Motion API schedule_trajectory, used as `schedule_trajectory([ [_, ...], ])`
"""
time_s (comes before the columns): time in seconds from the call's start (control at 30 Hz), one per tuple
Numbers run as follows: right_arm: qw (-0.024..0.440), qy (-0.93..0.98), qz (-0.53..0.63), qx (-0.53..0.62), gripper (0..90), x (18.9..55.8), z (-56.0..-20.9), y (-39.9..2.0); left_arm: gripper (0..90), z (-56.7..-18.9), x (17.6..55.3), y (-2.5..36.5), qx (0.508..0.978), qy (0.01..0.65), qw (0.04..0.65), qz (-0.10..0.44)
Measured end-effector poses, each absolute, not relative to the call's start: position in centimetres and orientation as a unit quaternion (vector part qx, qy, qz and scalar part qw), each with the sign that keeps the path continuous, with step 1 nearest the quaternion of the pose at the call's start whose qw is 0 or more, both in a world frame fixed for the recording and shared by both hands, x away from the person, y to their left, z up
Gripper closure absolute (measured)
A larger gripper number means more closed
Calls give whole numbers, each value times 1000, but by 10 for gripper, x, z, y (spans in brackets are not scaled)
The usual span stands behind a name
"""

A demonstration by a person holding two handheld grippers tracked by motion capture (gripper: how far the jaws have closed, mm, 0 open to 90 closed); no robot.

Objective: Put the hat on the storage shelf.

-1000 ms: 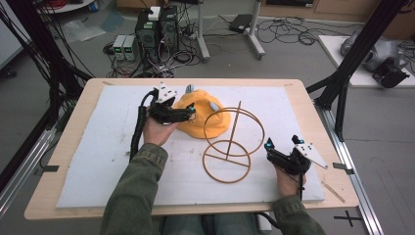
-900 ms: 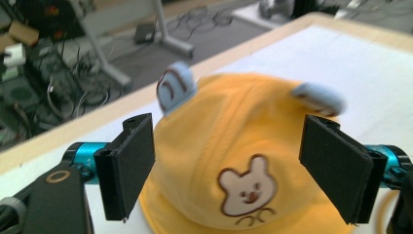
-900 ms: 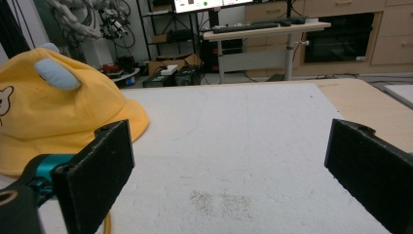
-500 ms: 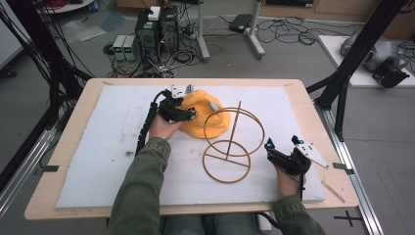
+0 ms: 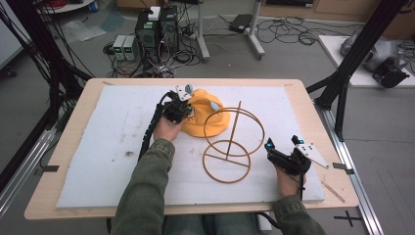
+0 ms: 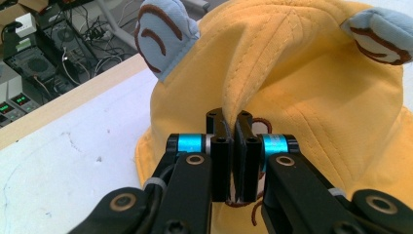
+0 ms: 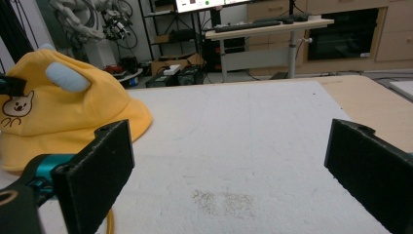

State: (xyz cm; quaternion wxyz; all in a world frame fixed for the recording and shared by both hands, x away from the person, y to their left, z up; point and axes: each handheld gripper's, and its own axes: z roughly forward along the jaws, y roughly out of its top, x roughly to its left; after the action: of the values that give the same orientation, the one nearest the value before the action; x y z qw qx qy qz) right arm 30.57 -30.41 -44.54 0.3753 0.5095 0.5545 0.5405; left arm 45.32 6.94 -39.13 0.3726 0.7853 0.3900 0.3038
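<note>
A yellow bucket hat (image 5: pixel 206 116) with pale blue ears lies on the white foam board (image 5: pixel 98 147), toward the back middle. My left gripper (image 5: pixel 184 113) is at the hat's left side. In the left gripper view its jaws have just been closing, and the left gripper (image 6: pixel 233 122) now pinches a raised fold of the hat (image 6: pixel 302 87) between its pads. My right gripper (image 5: pixel 269 148) rests low near the front right, beside a brown wire ring stand (image 5: pixel 227 157). In its own view the right gripper (image 7: pixel 229 161) stands wide open over bare board, with the hat (image 7: pixel 73 112) far off to the left.
The ring stand has a flat ring on the board and a larger tilted ring leaning against the hat. The board's wooden table edge (image 5: pixel 313 112) runs close on the right. Computers and cables lie on the floor behind the table.
My left gripper has come forward and down onto the hat and closed on a fold of its fabric. The right gripper has kept still and open.
</note>
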Motion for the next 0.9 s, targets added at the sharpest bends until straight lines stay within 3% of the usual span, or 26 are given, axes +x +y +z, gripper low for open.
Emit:
schedule_trajectory([
  [0.43, 377, 555, 541, 508, 36, 306, -445, -304, 878, -383, 448, 73, 775, 387, 379, 325],
  [0.9, 377, 555, 540, 508, 36, 306, -446, -304, 878, -316, 402, 134, 630, 404, 548, 374],
])
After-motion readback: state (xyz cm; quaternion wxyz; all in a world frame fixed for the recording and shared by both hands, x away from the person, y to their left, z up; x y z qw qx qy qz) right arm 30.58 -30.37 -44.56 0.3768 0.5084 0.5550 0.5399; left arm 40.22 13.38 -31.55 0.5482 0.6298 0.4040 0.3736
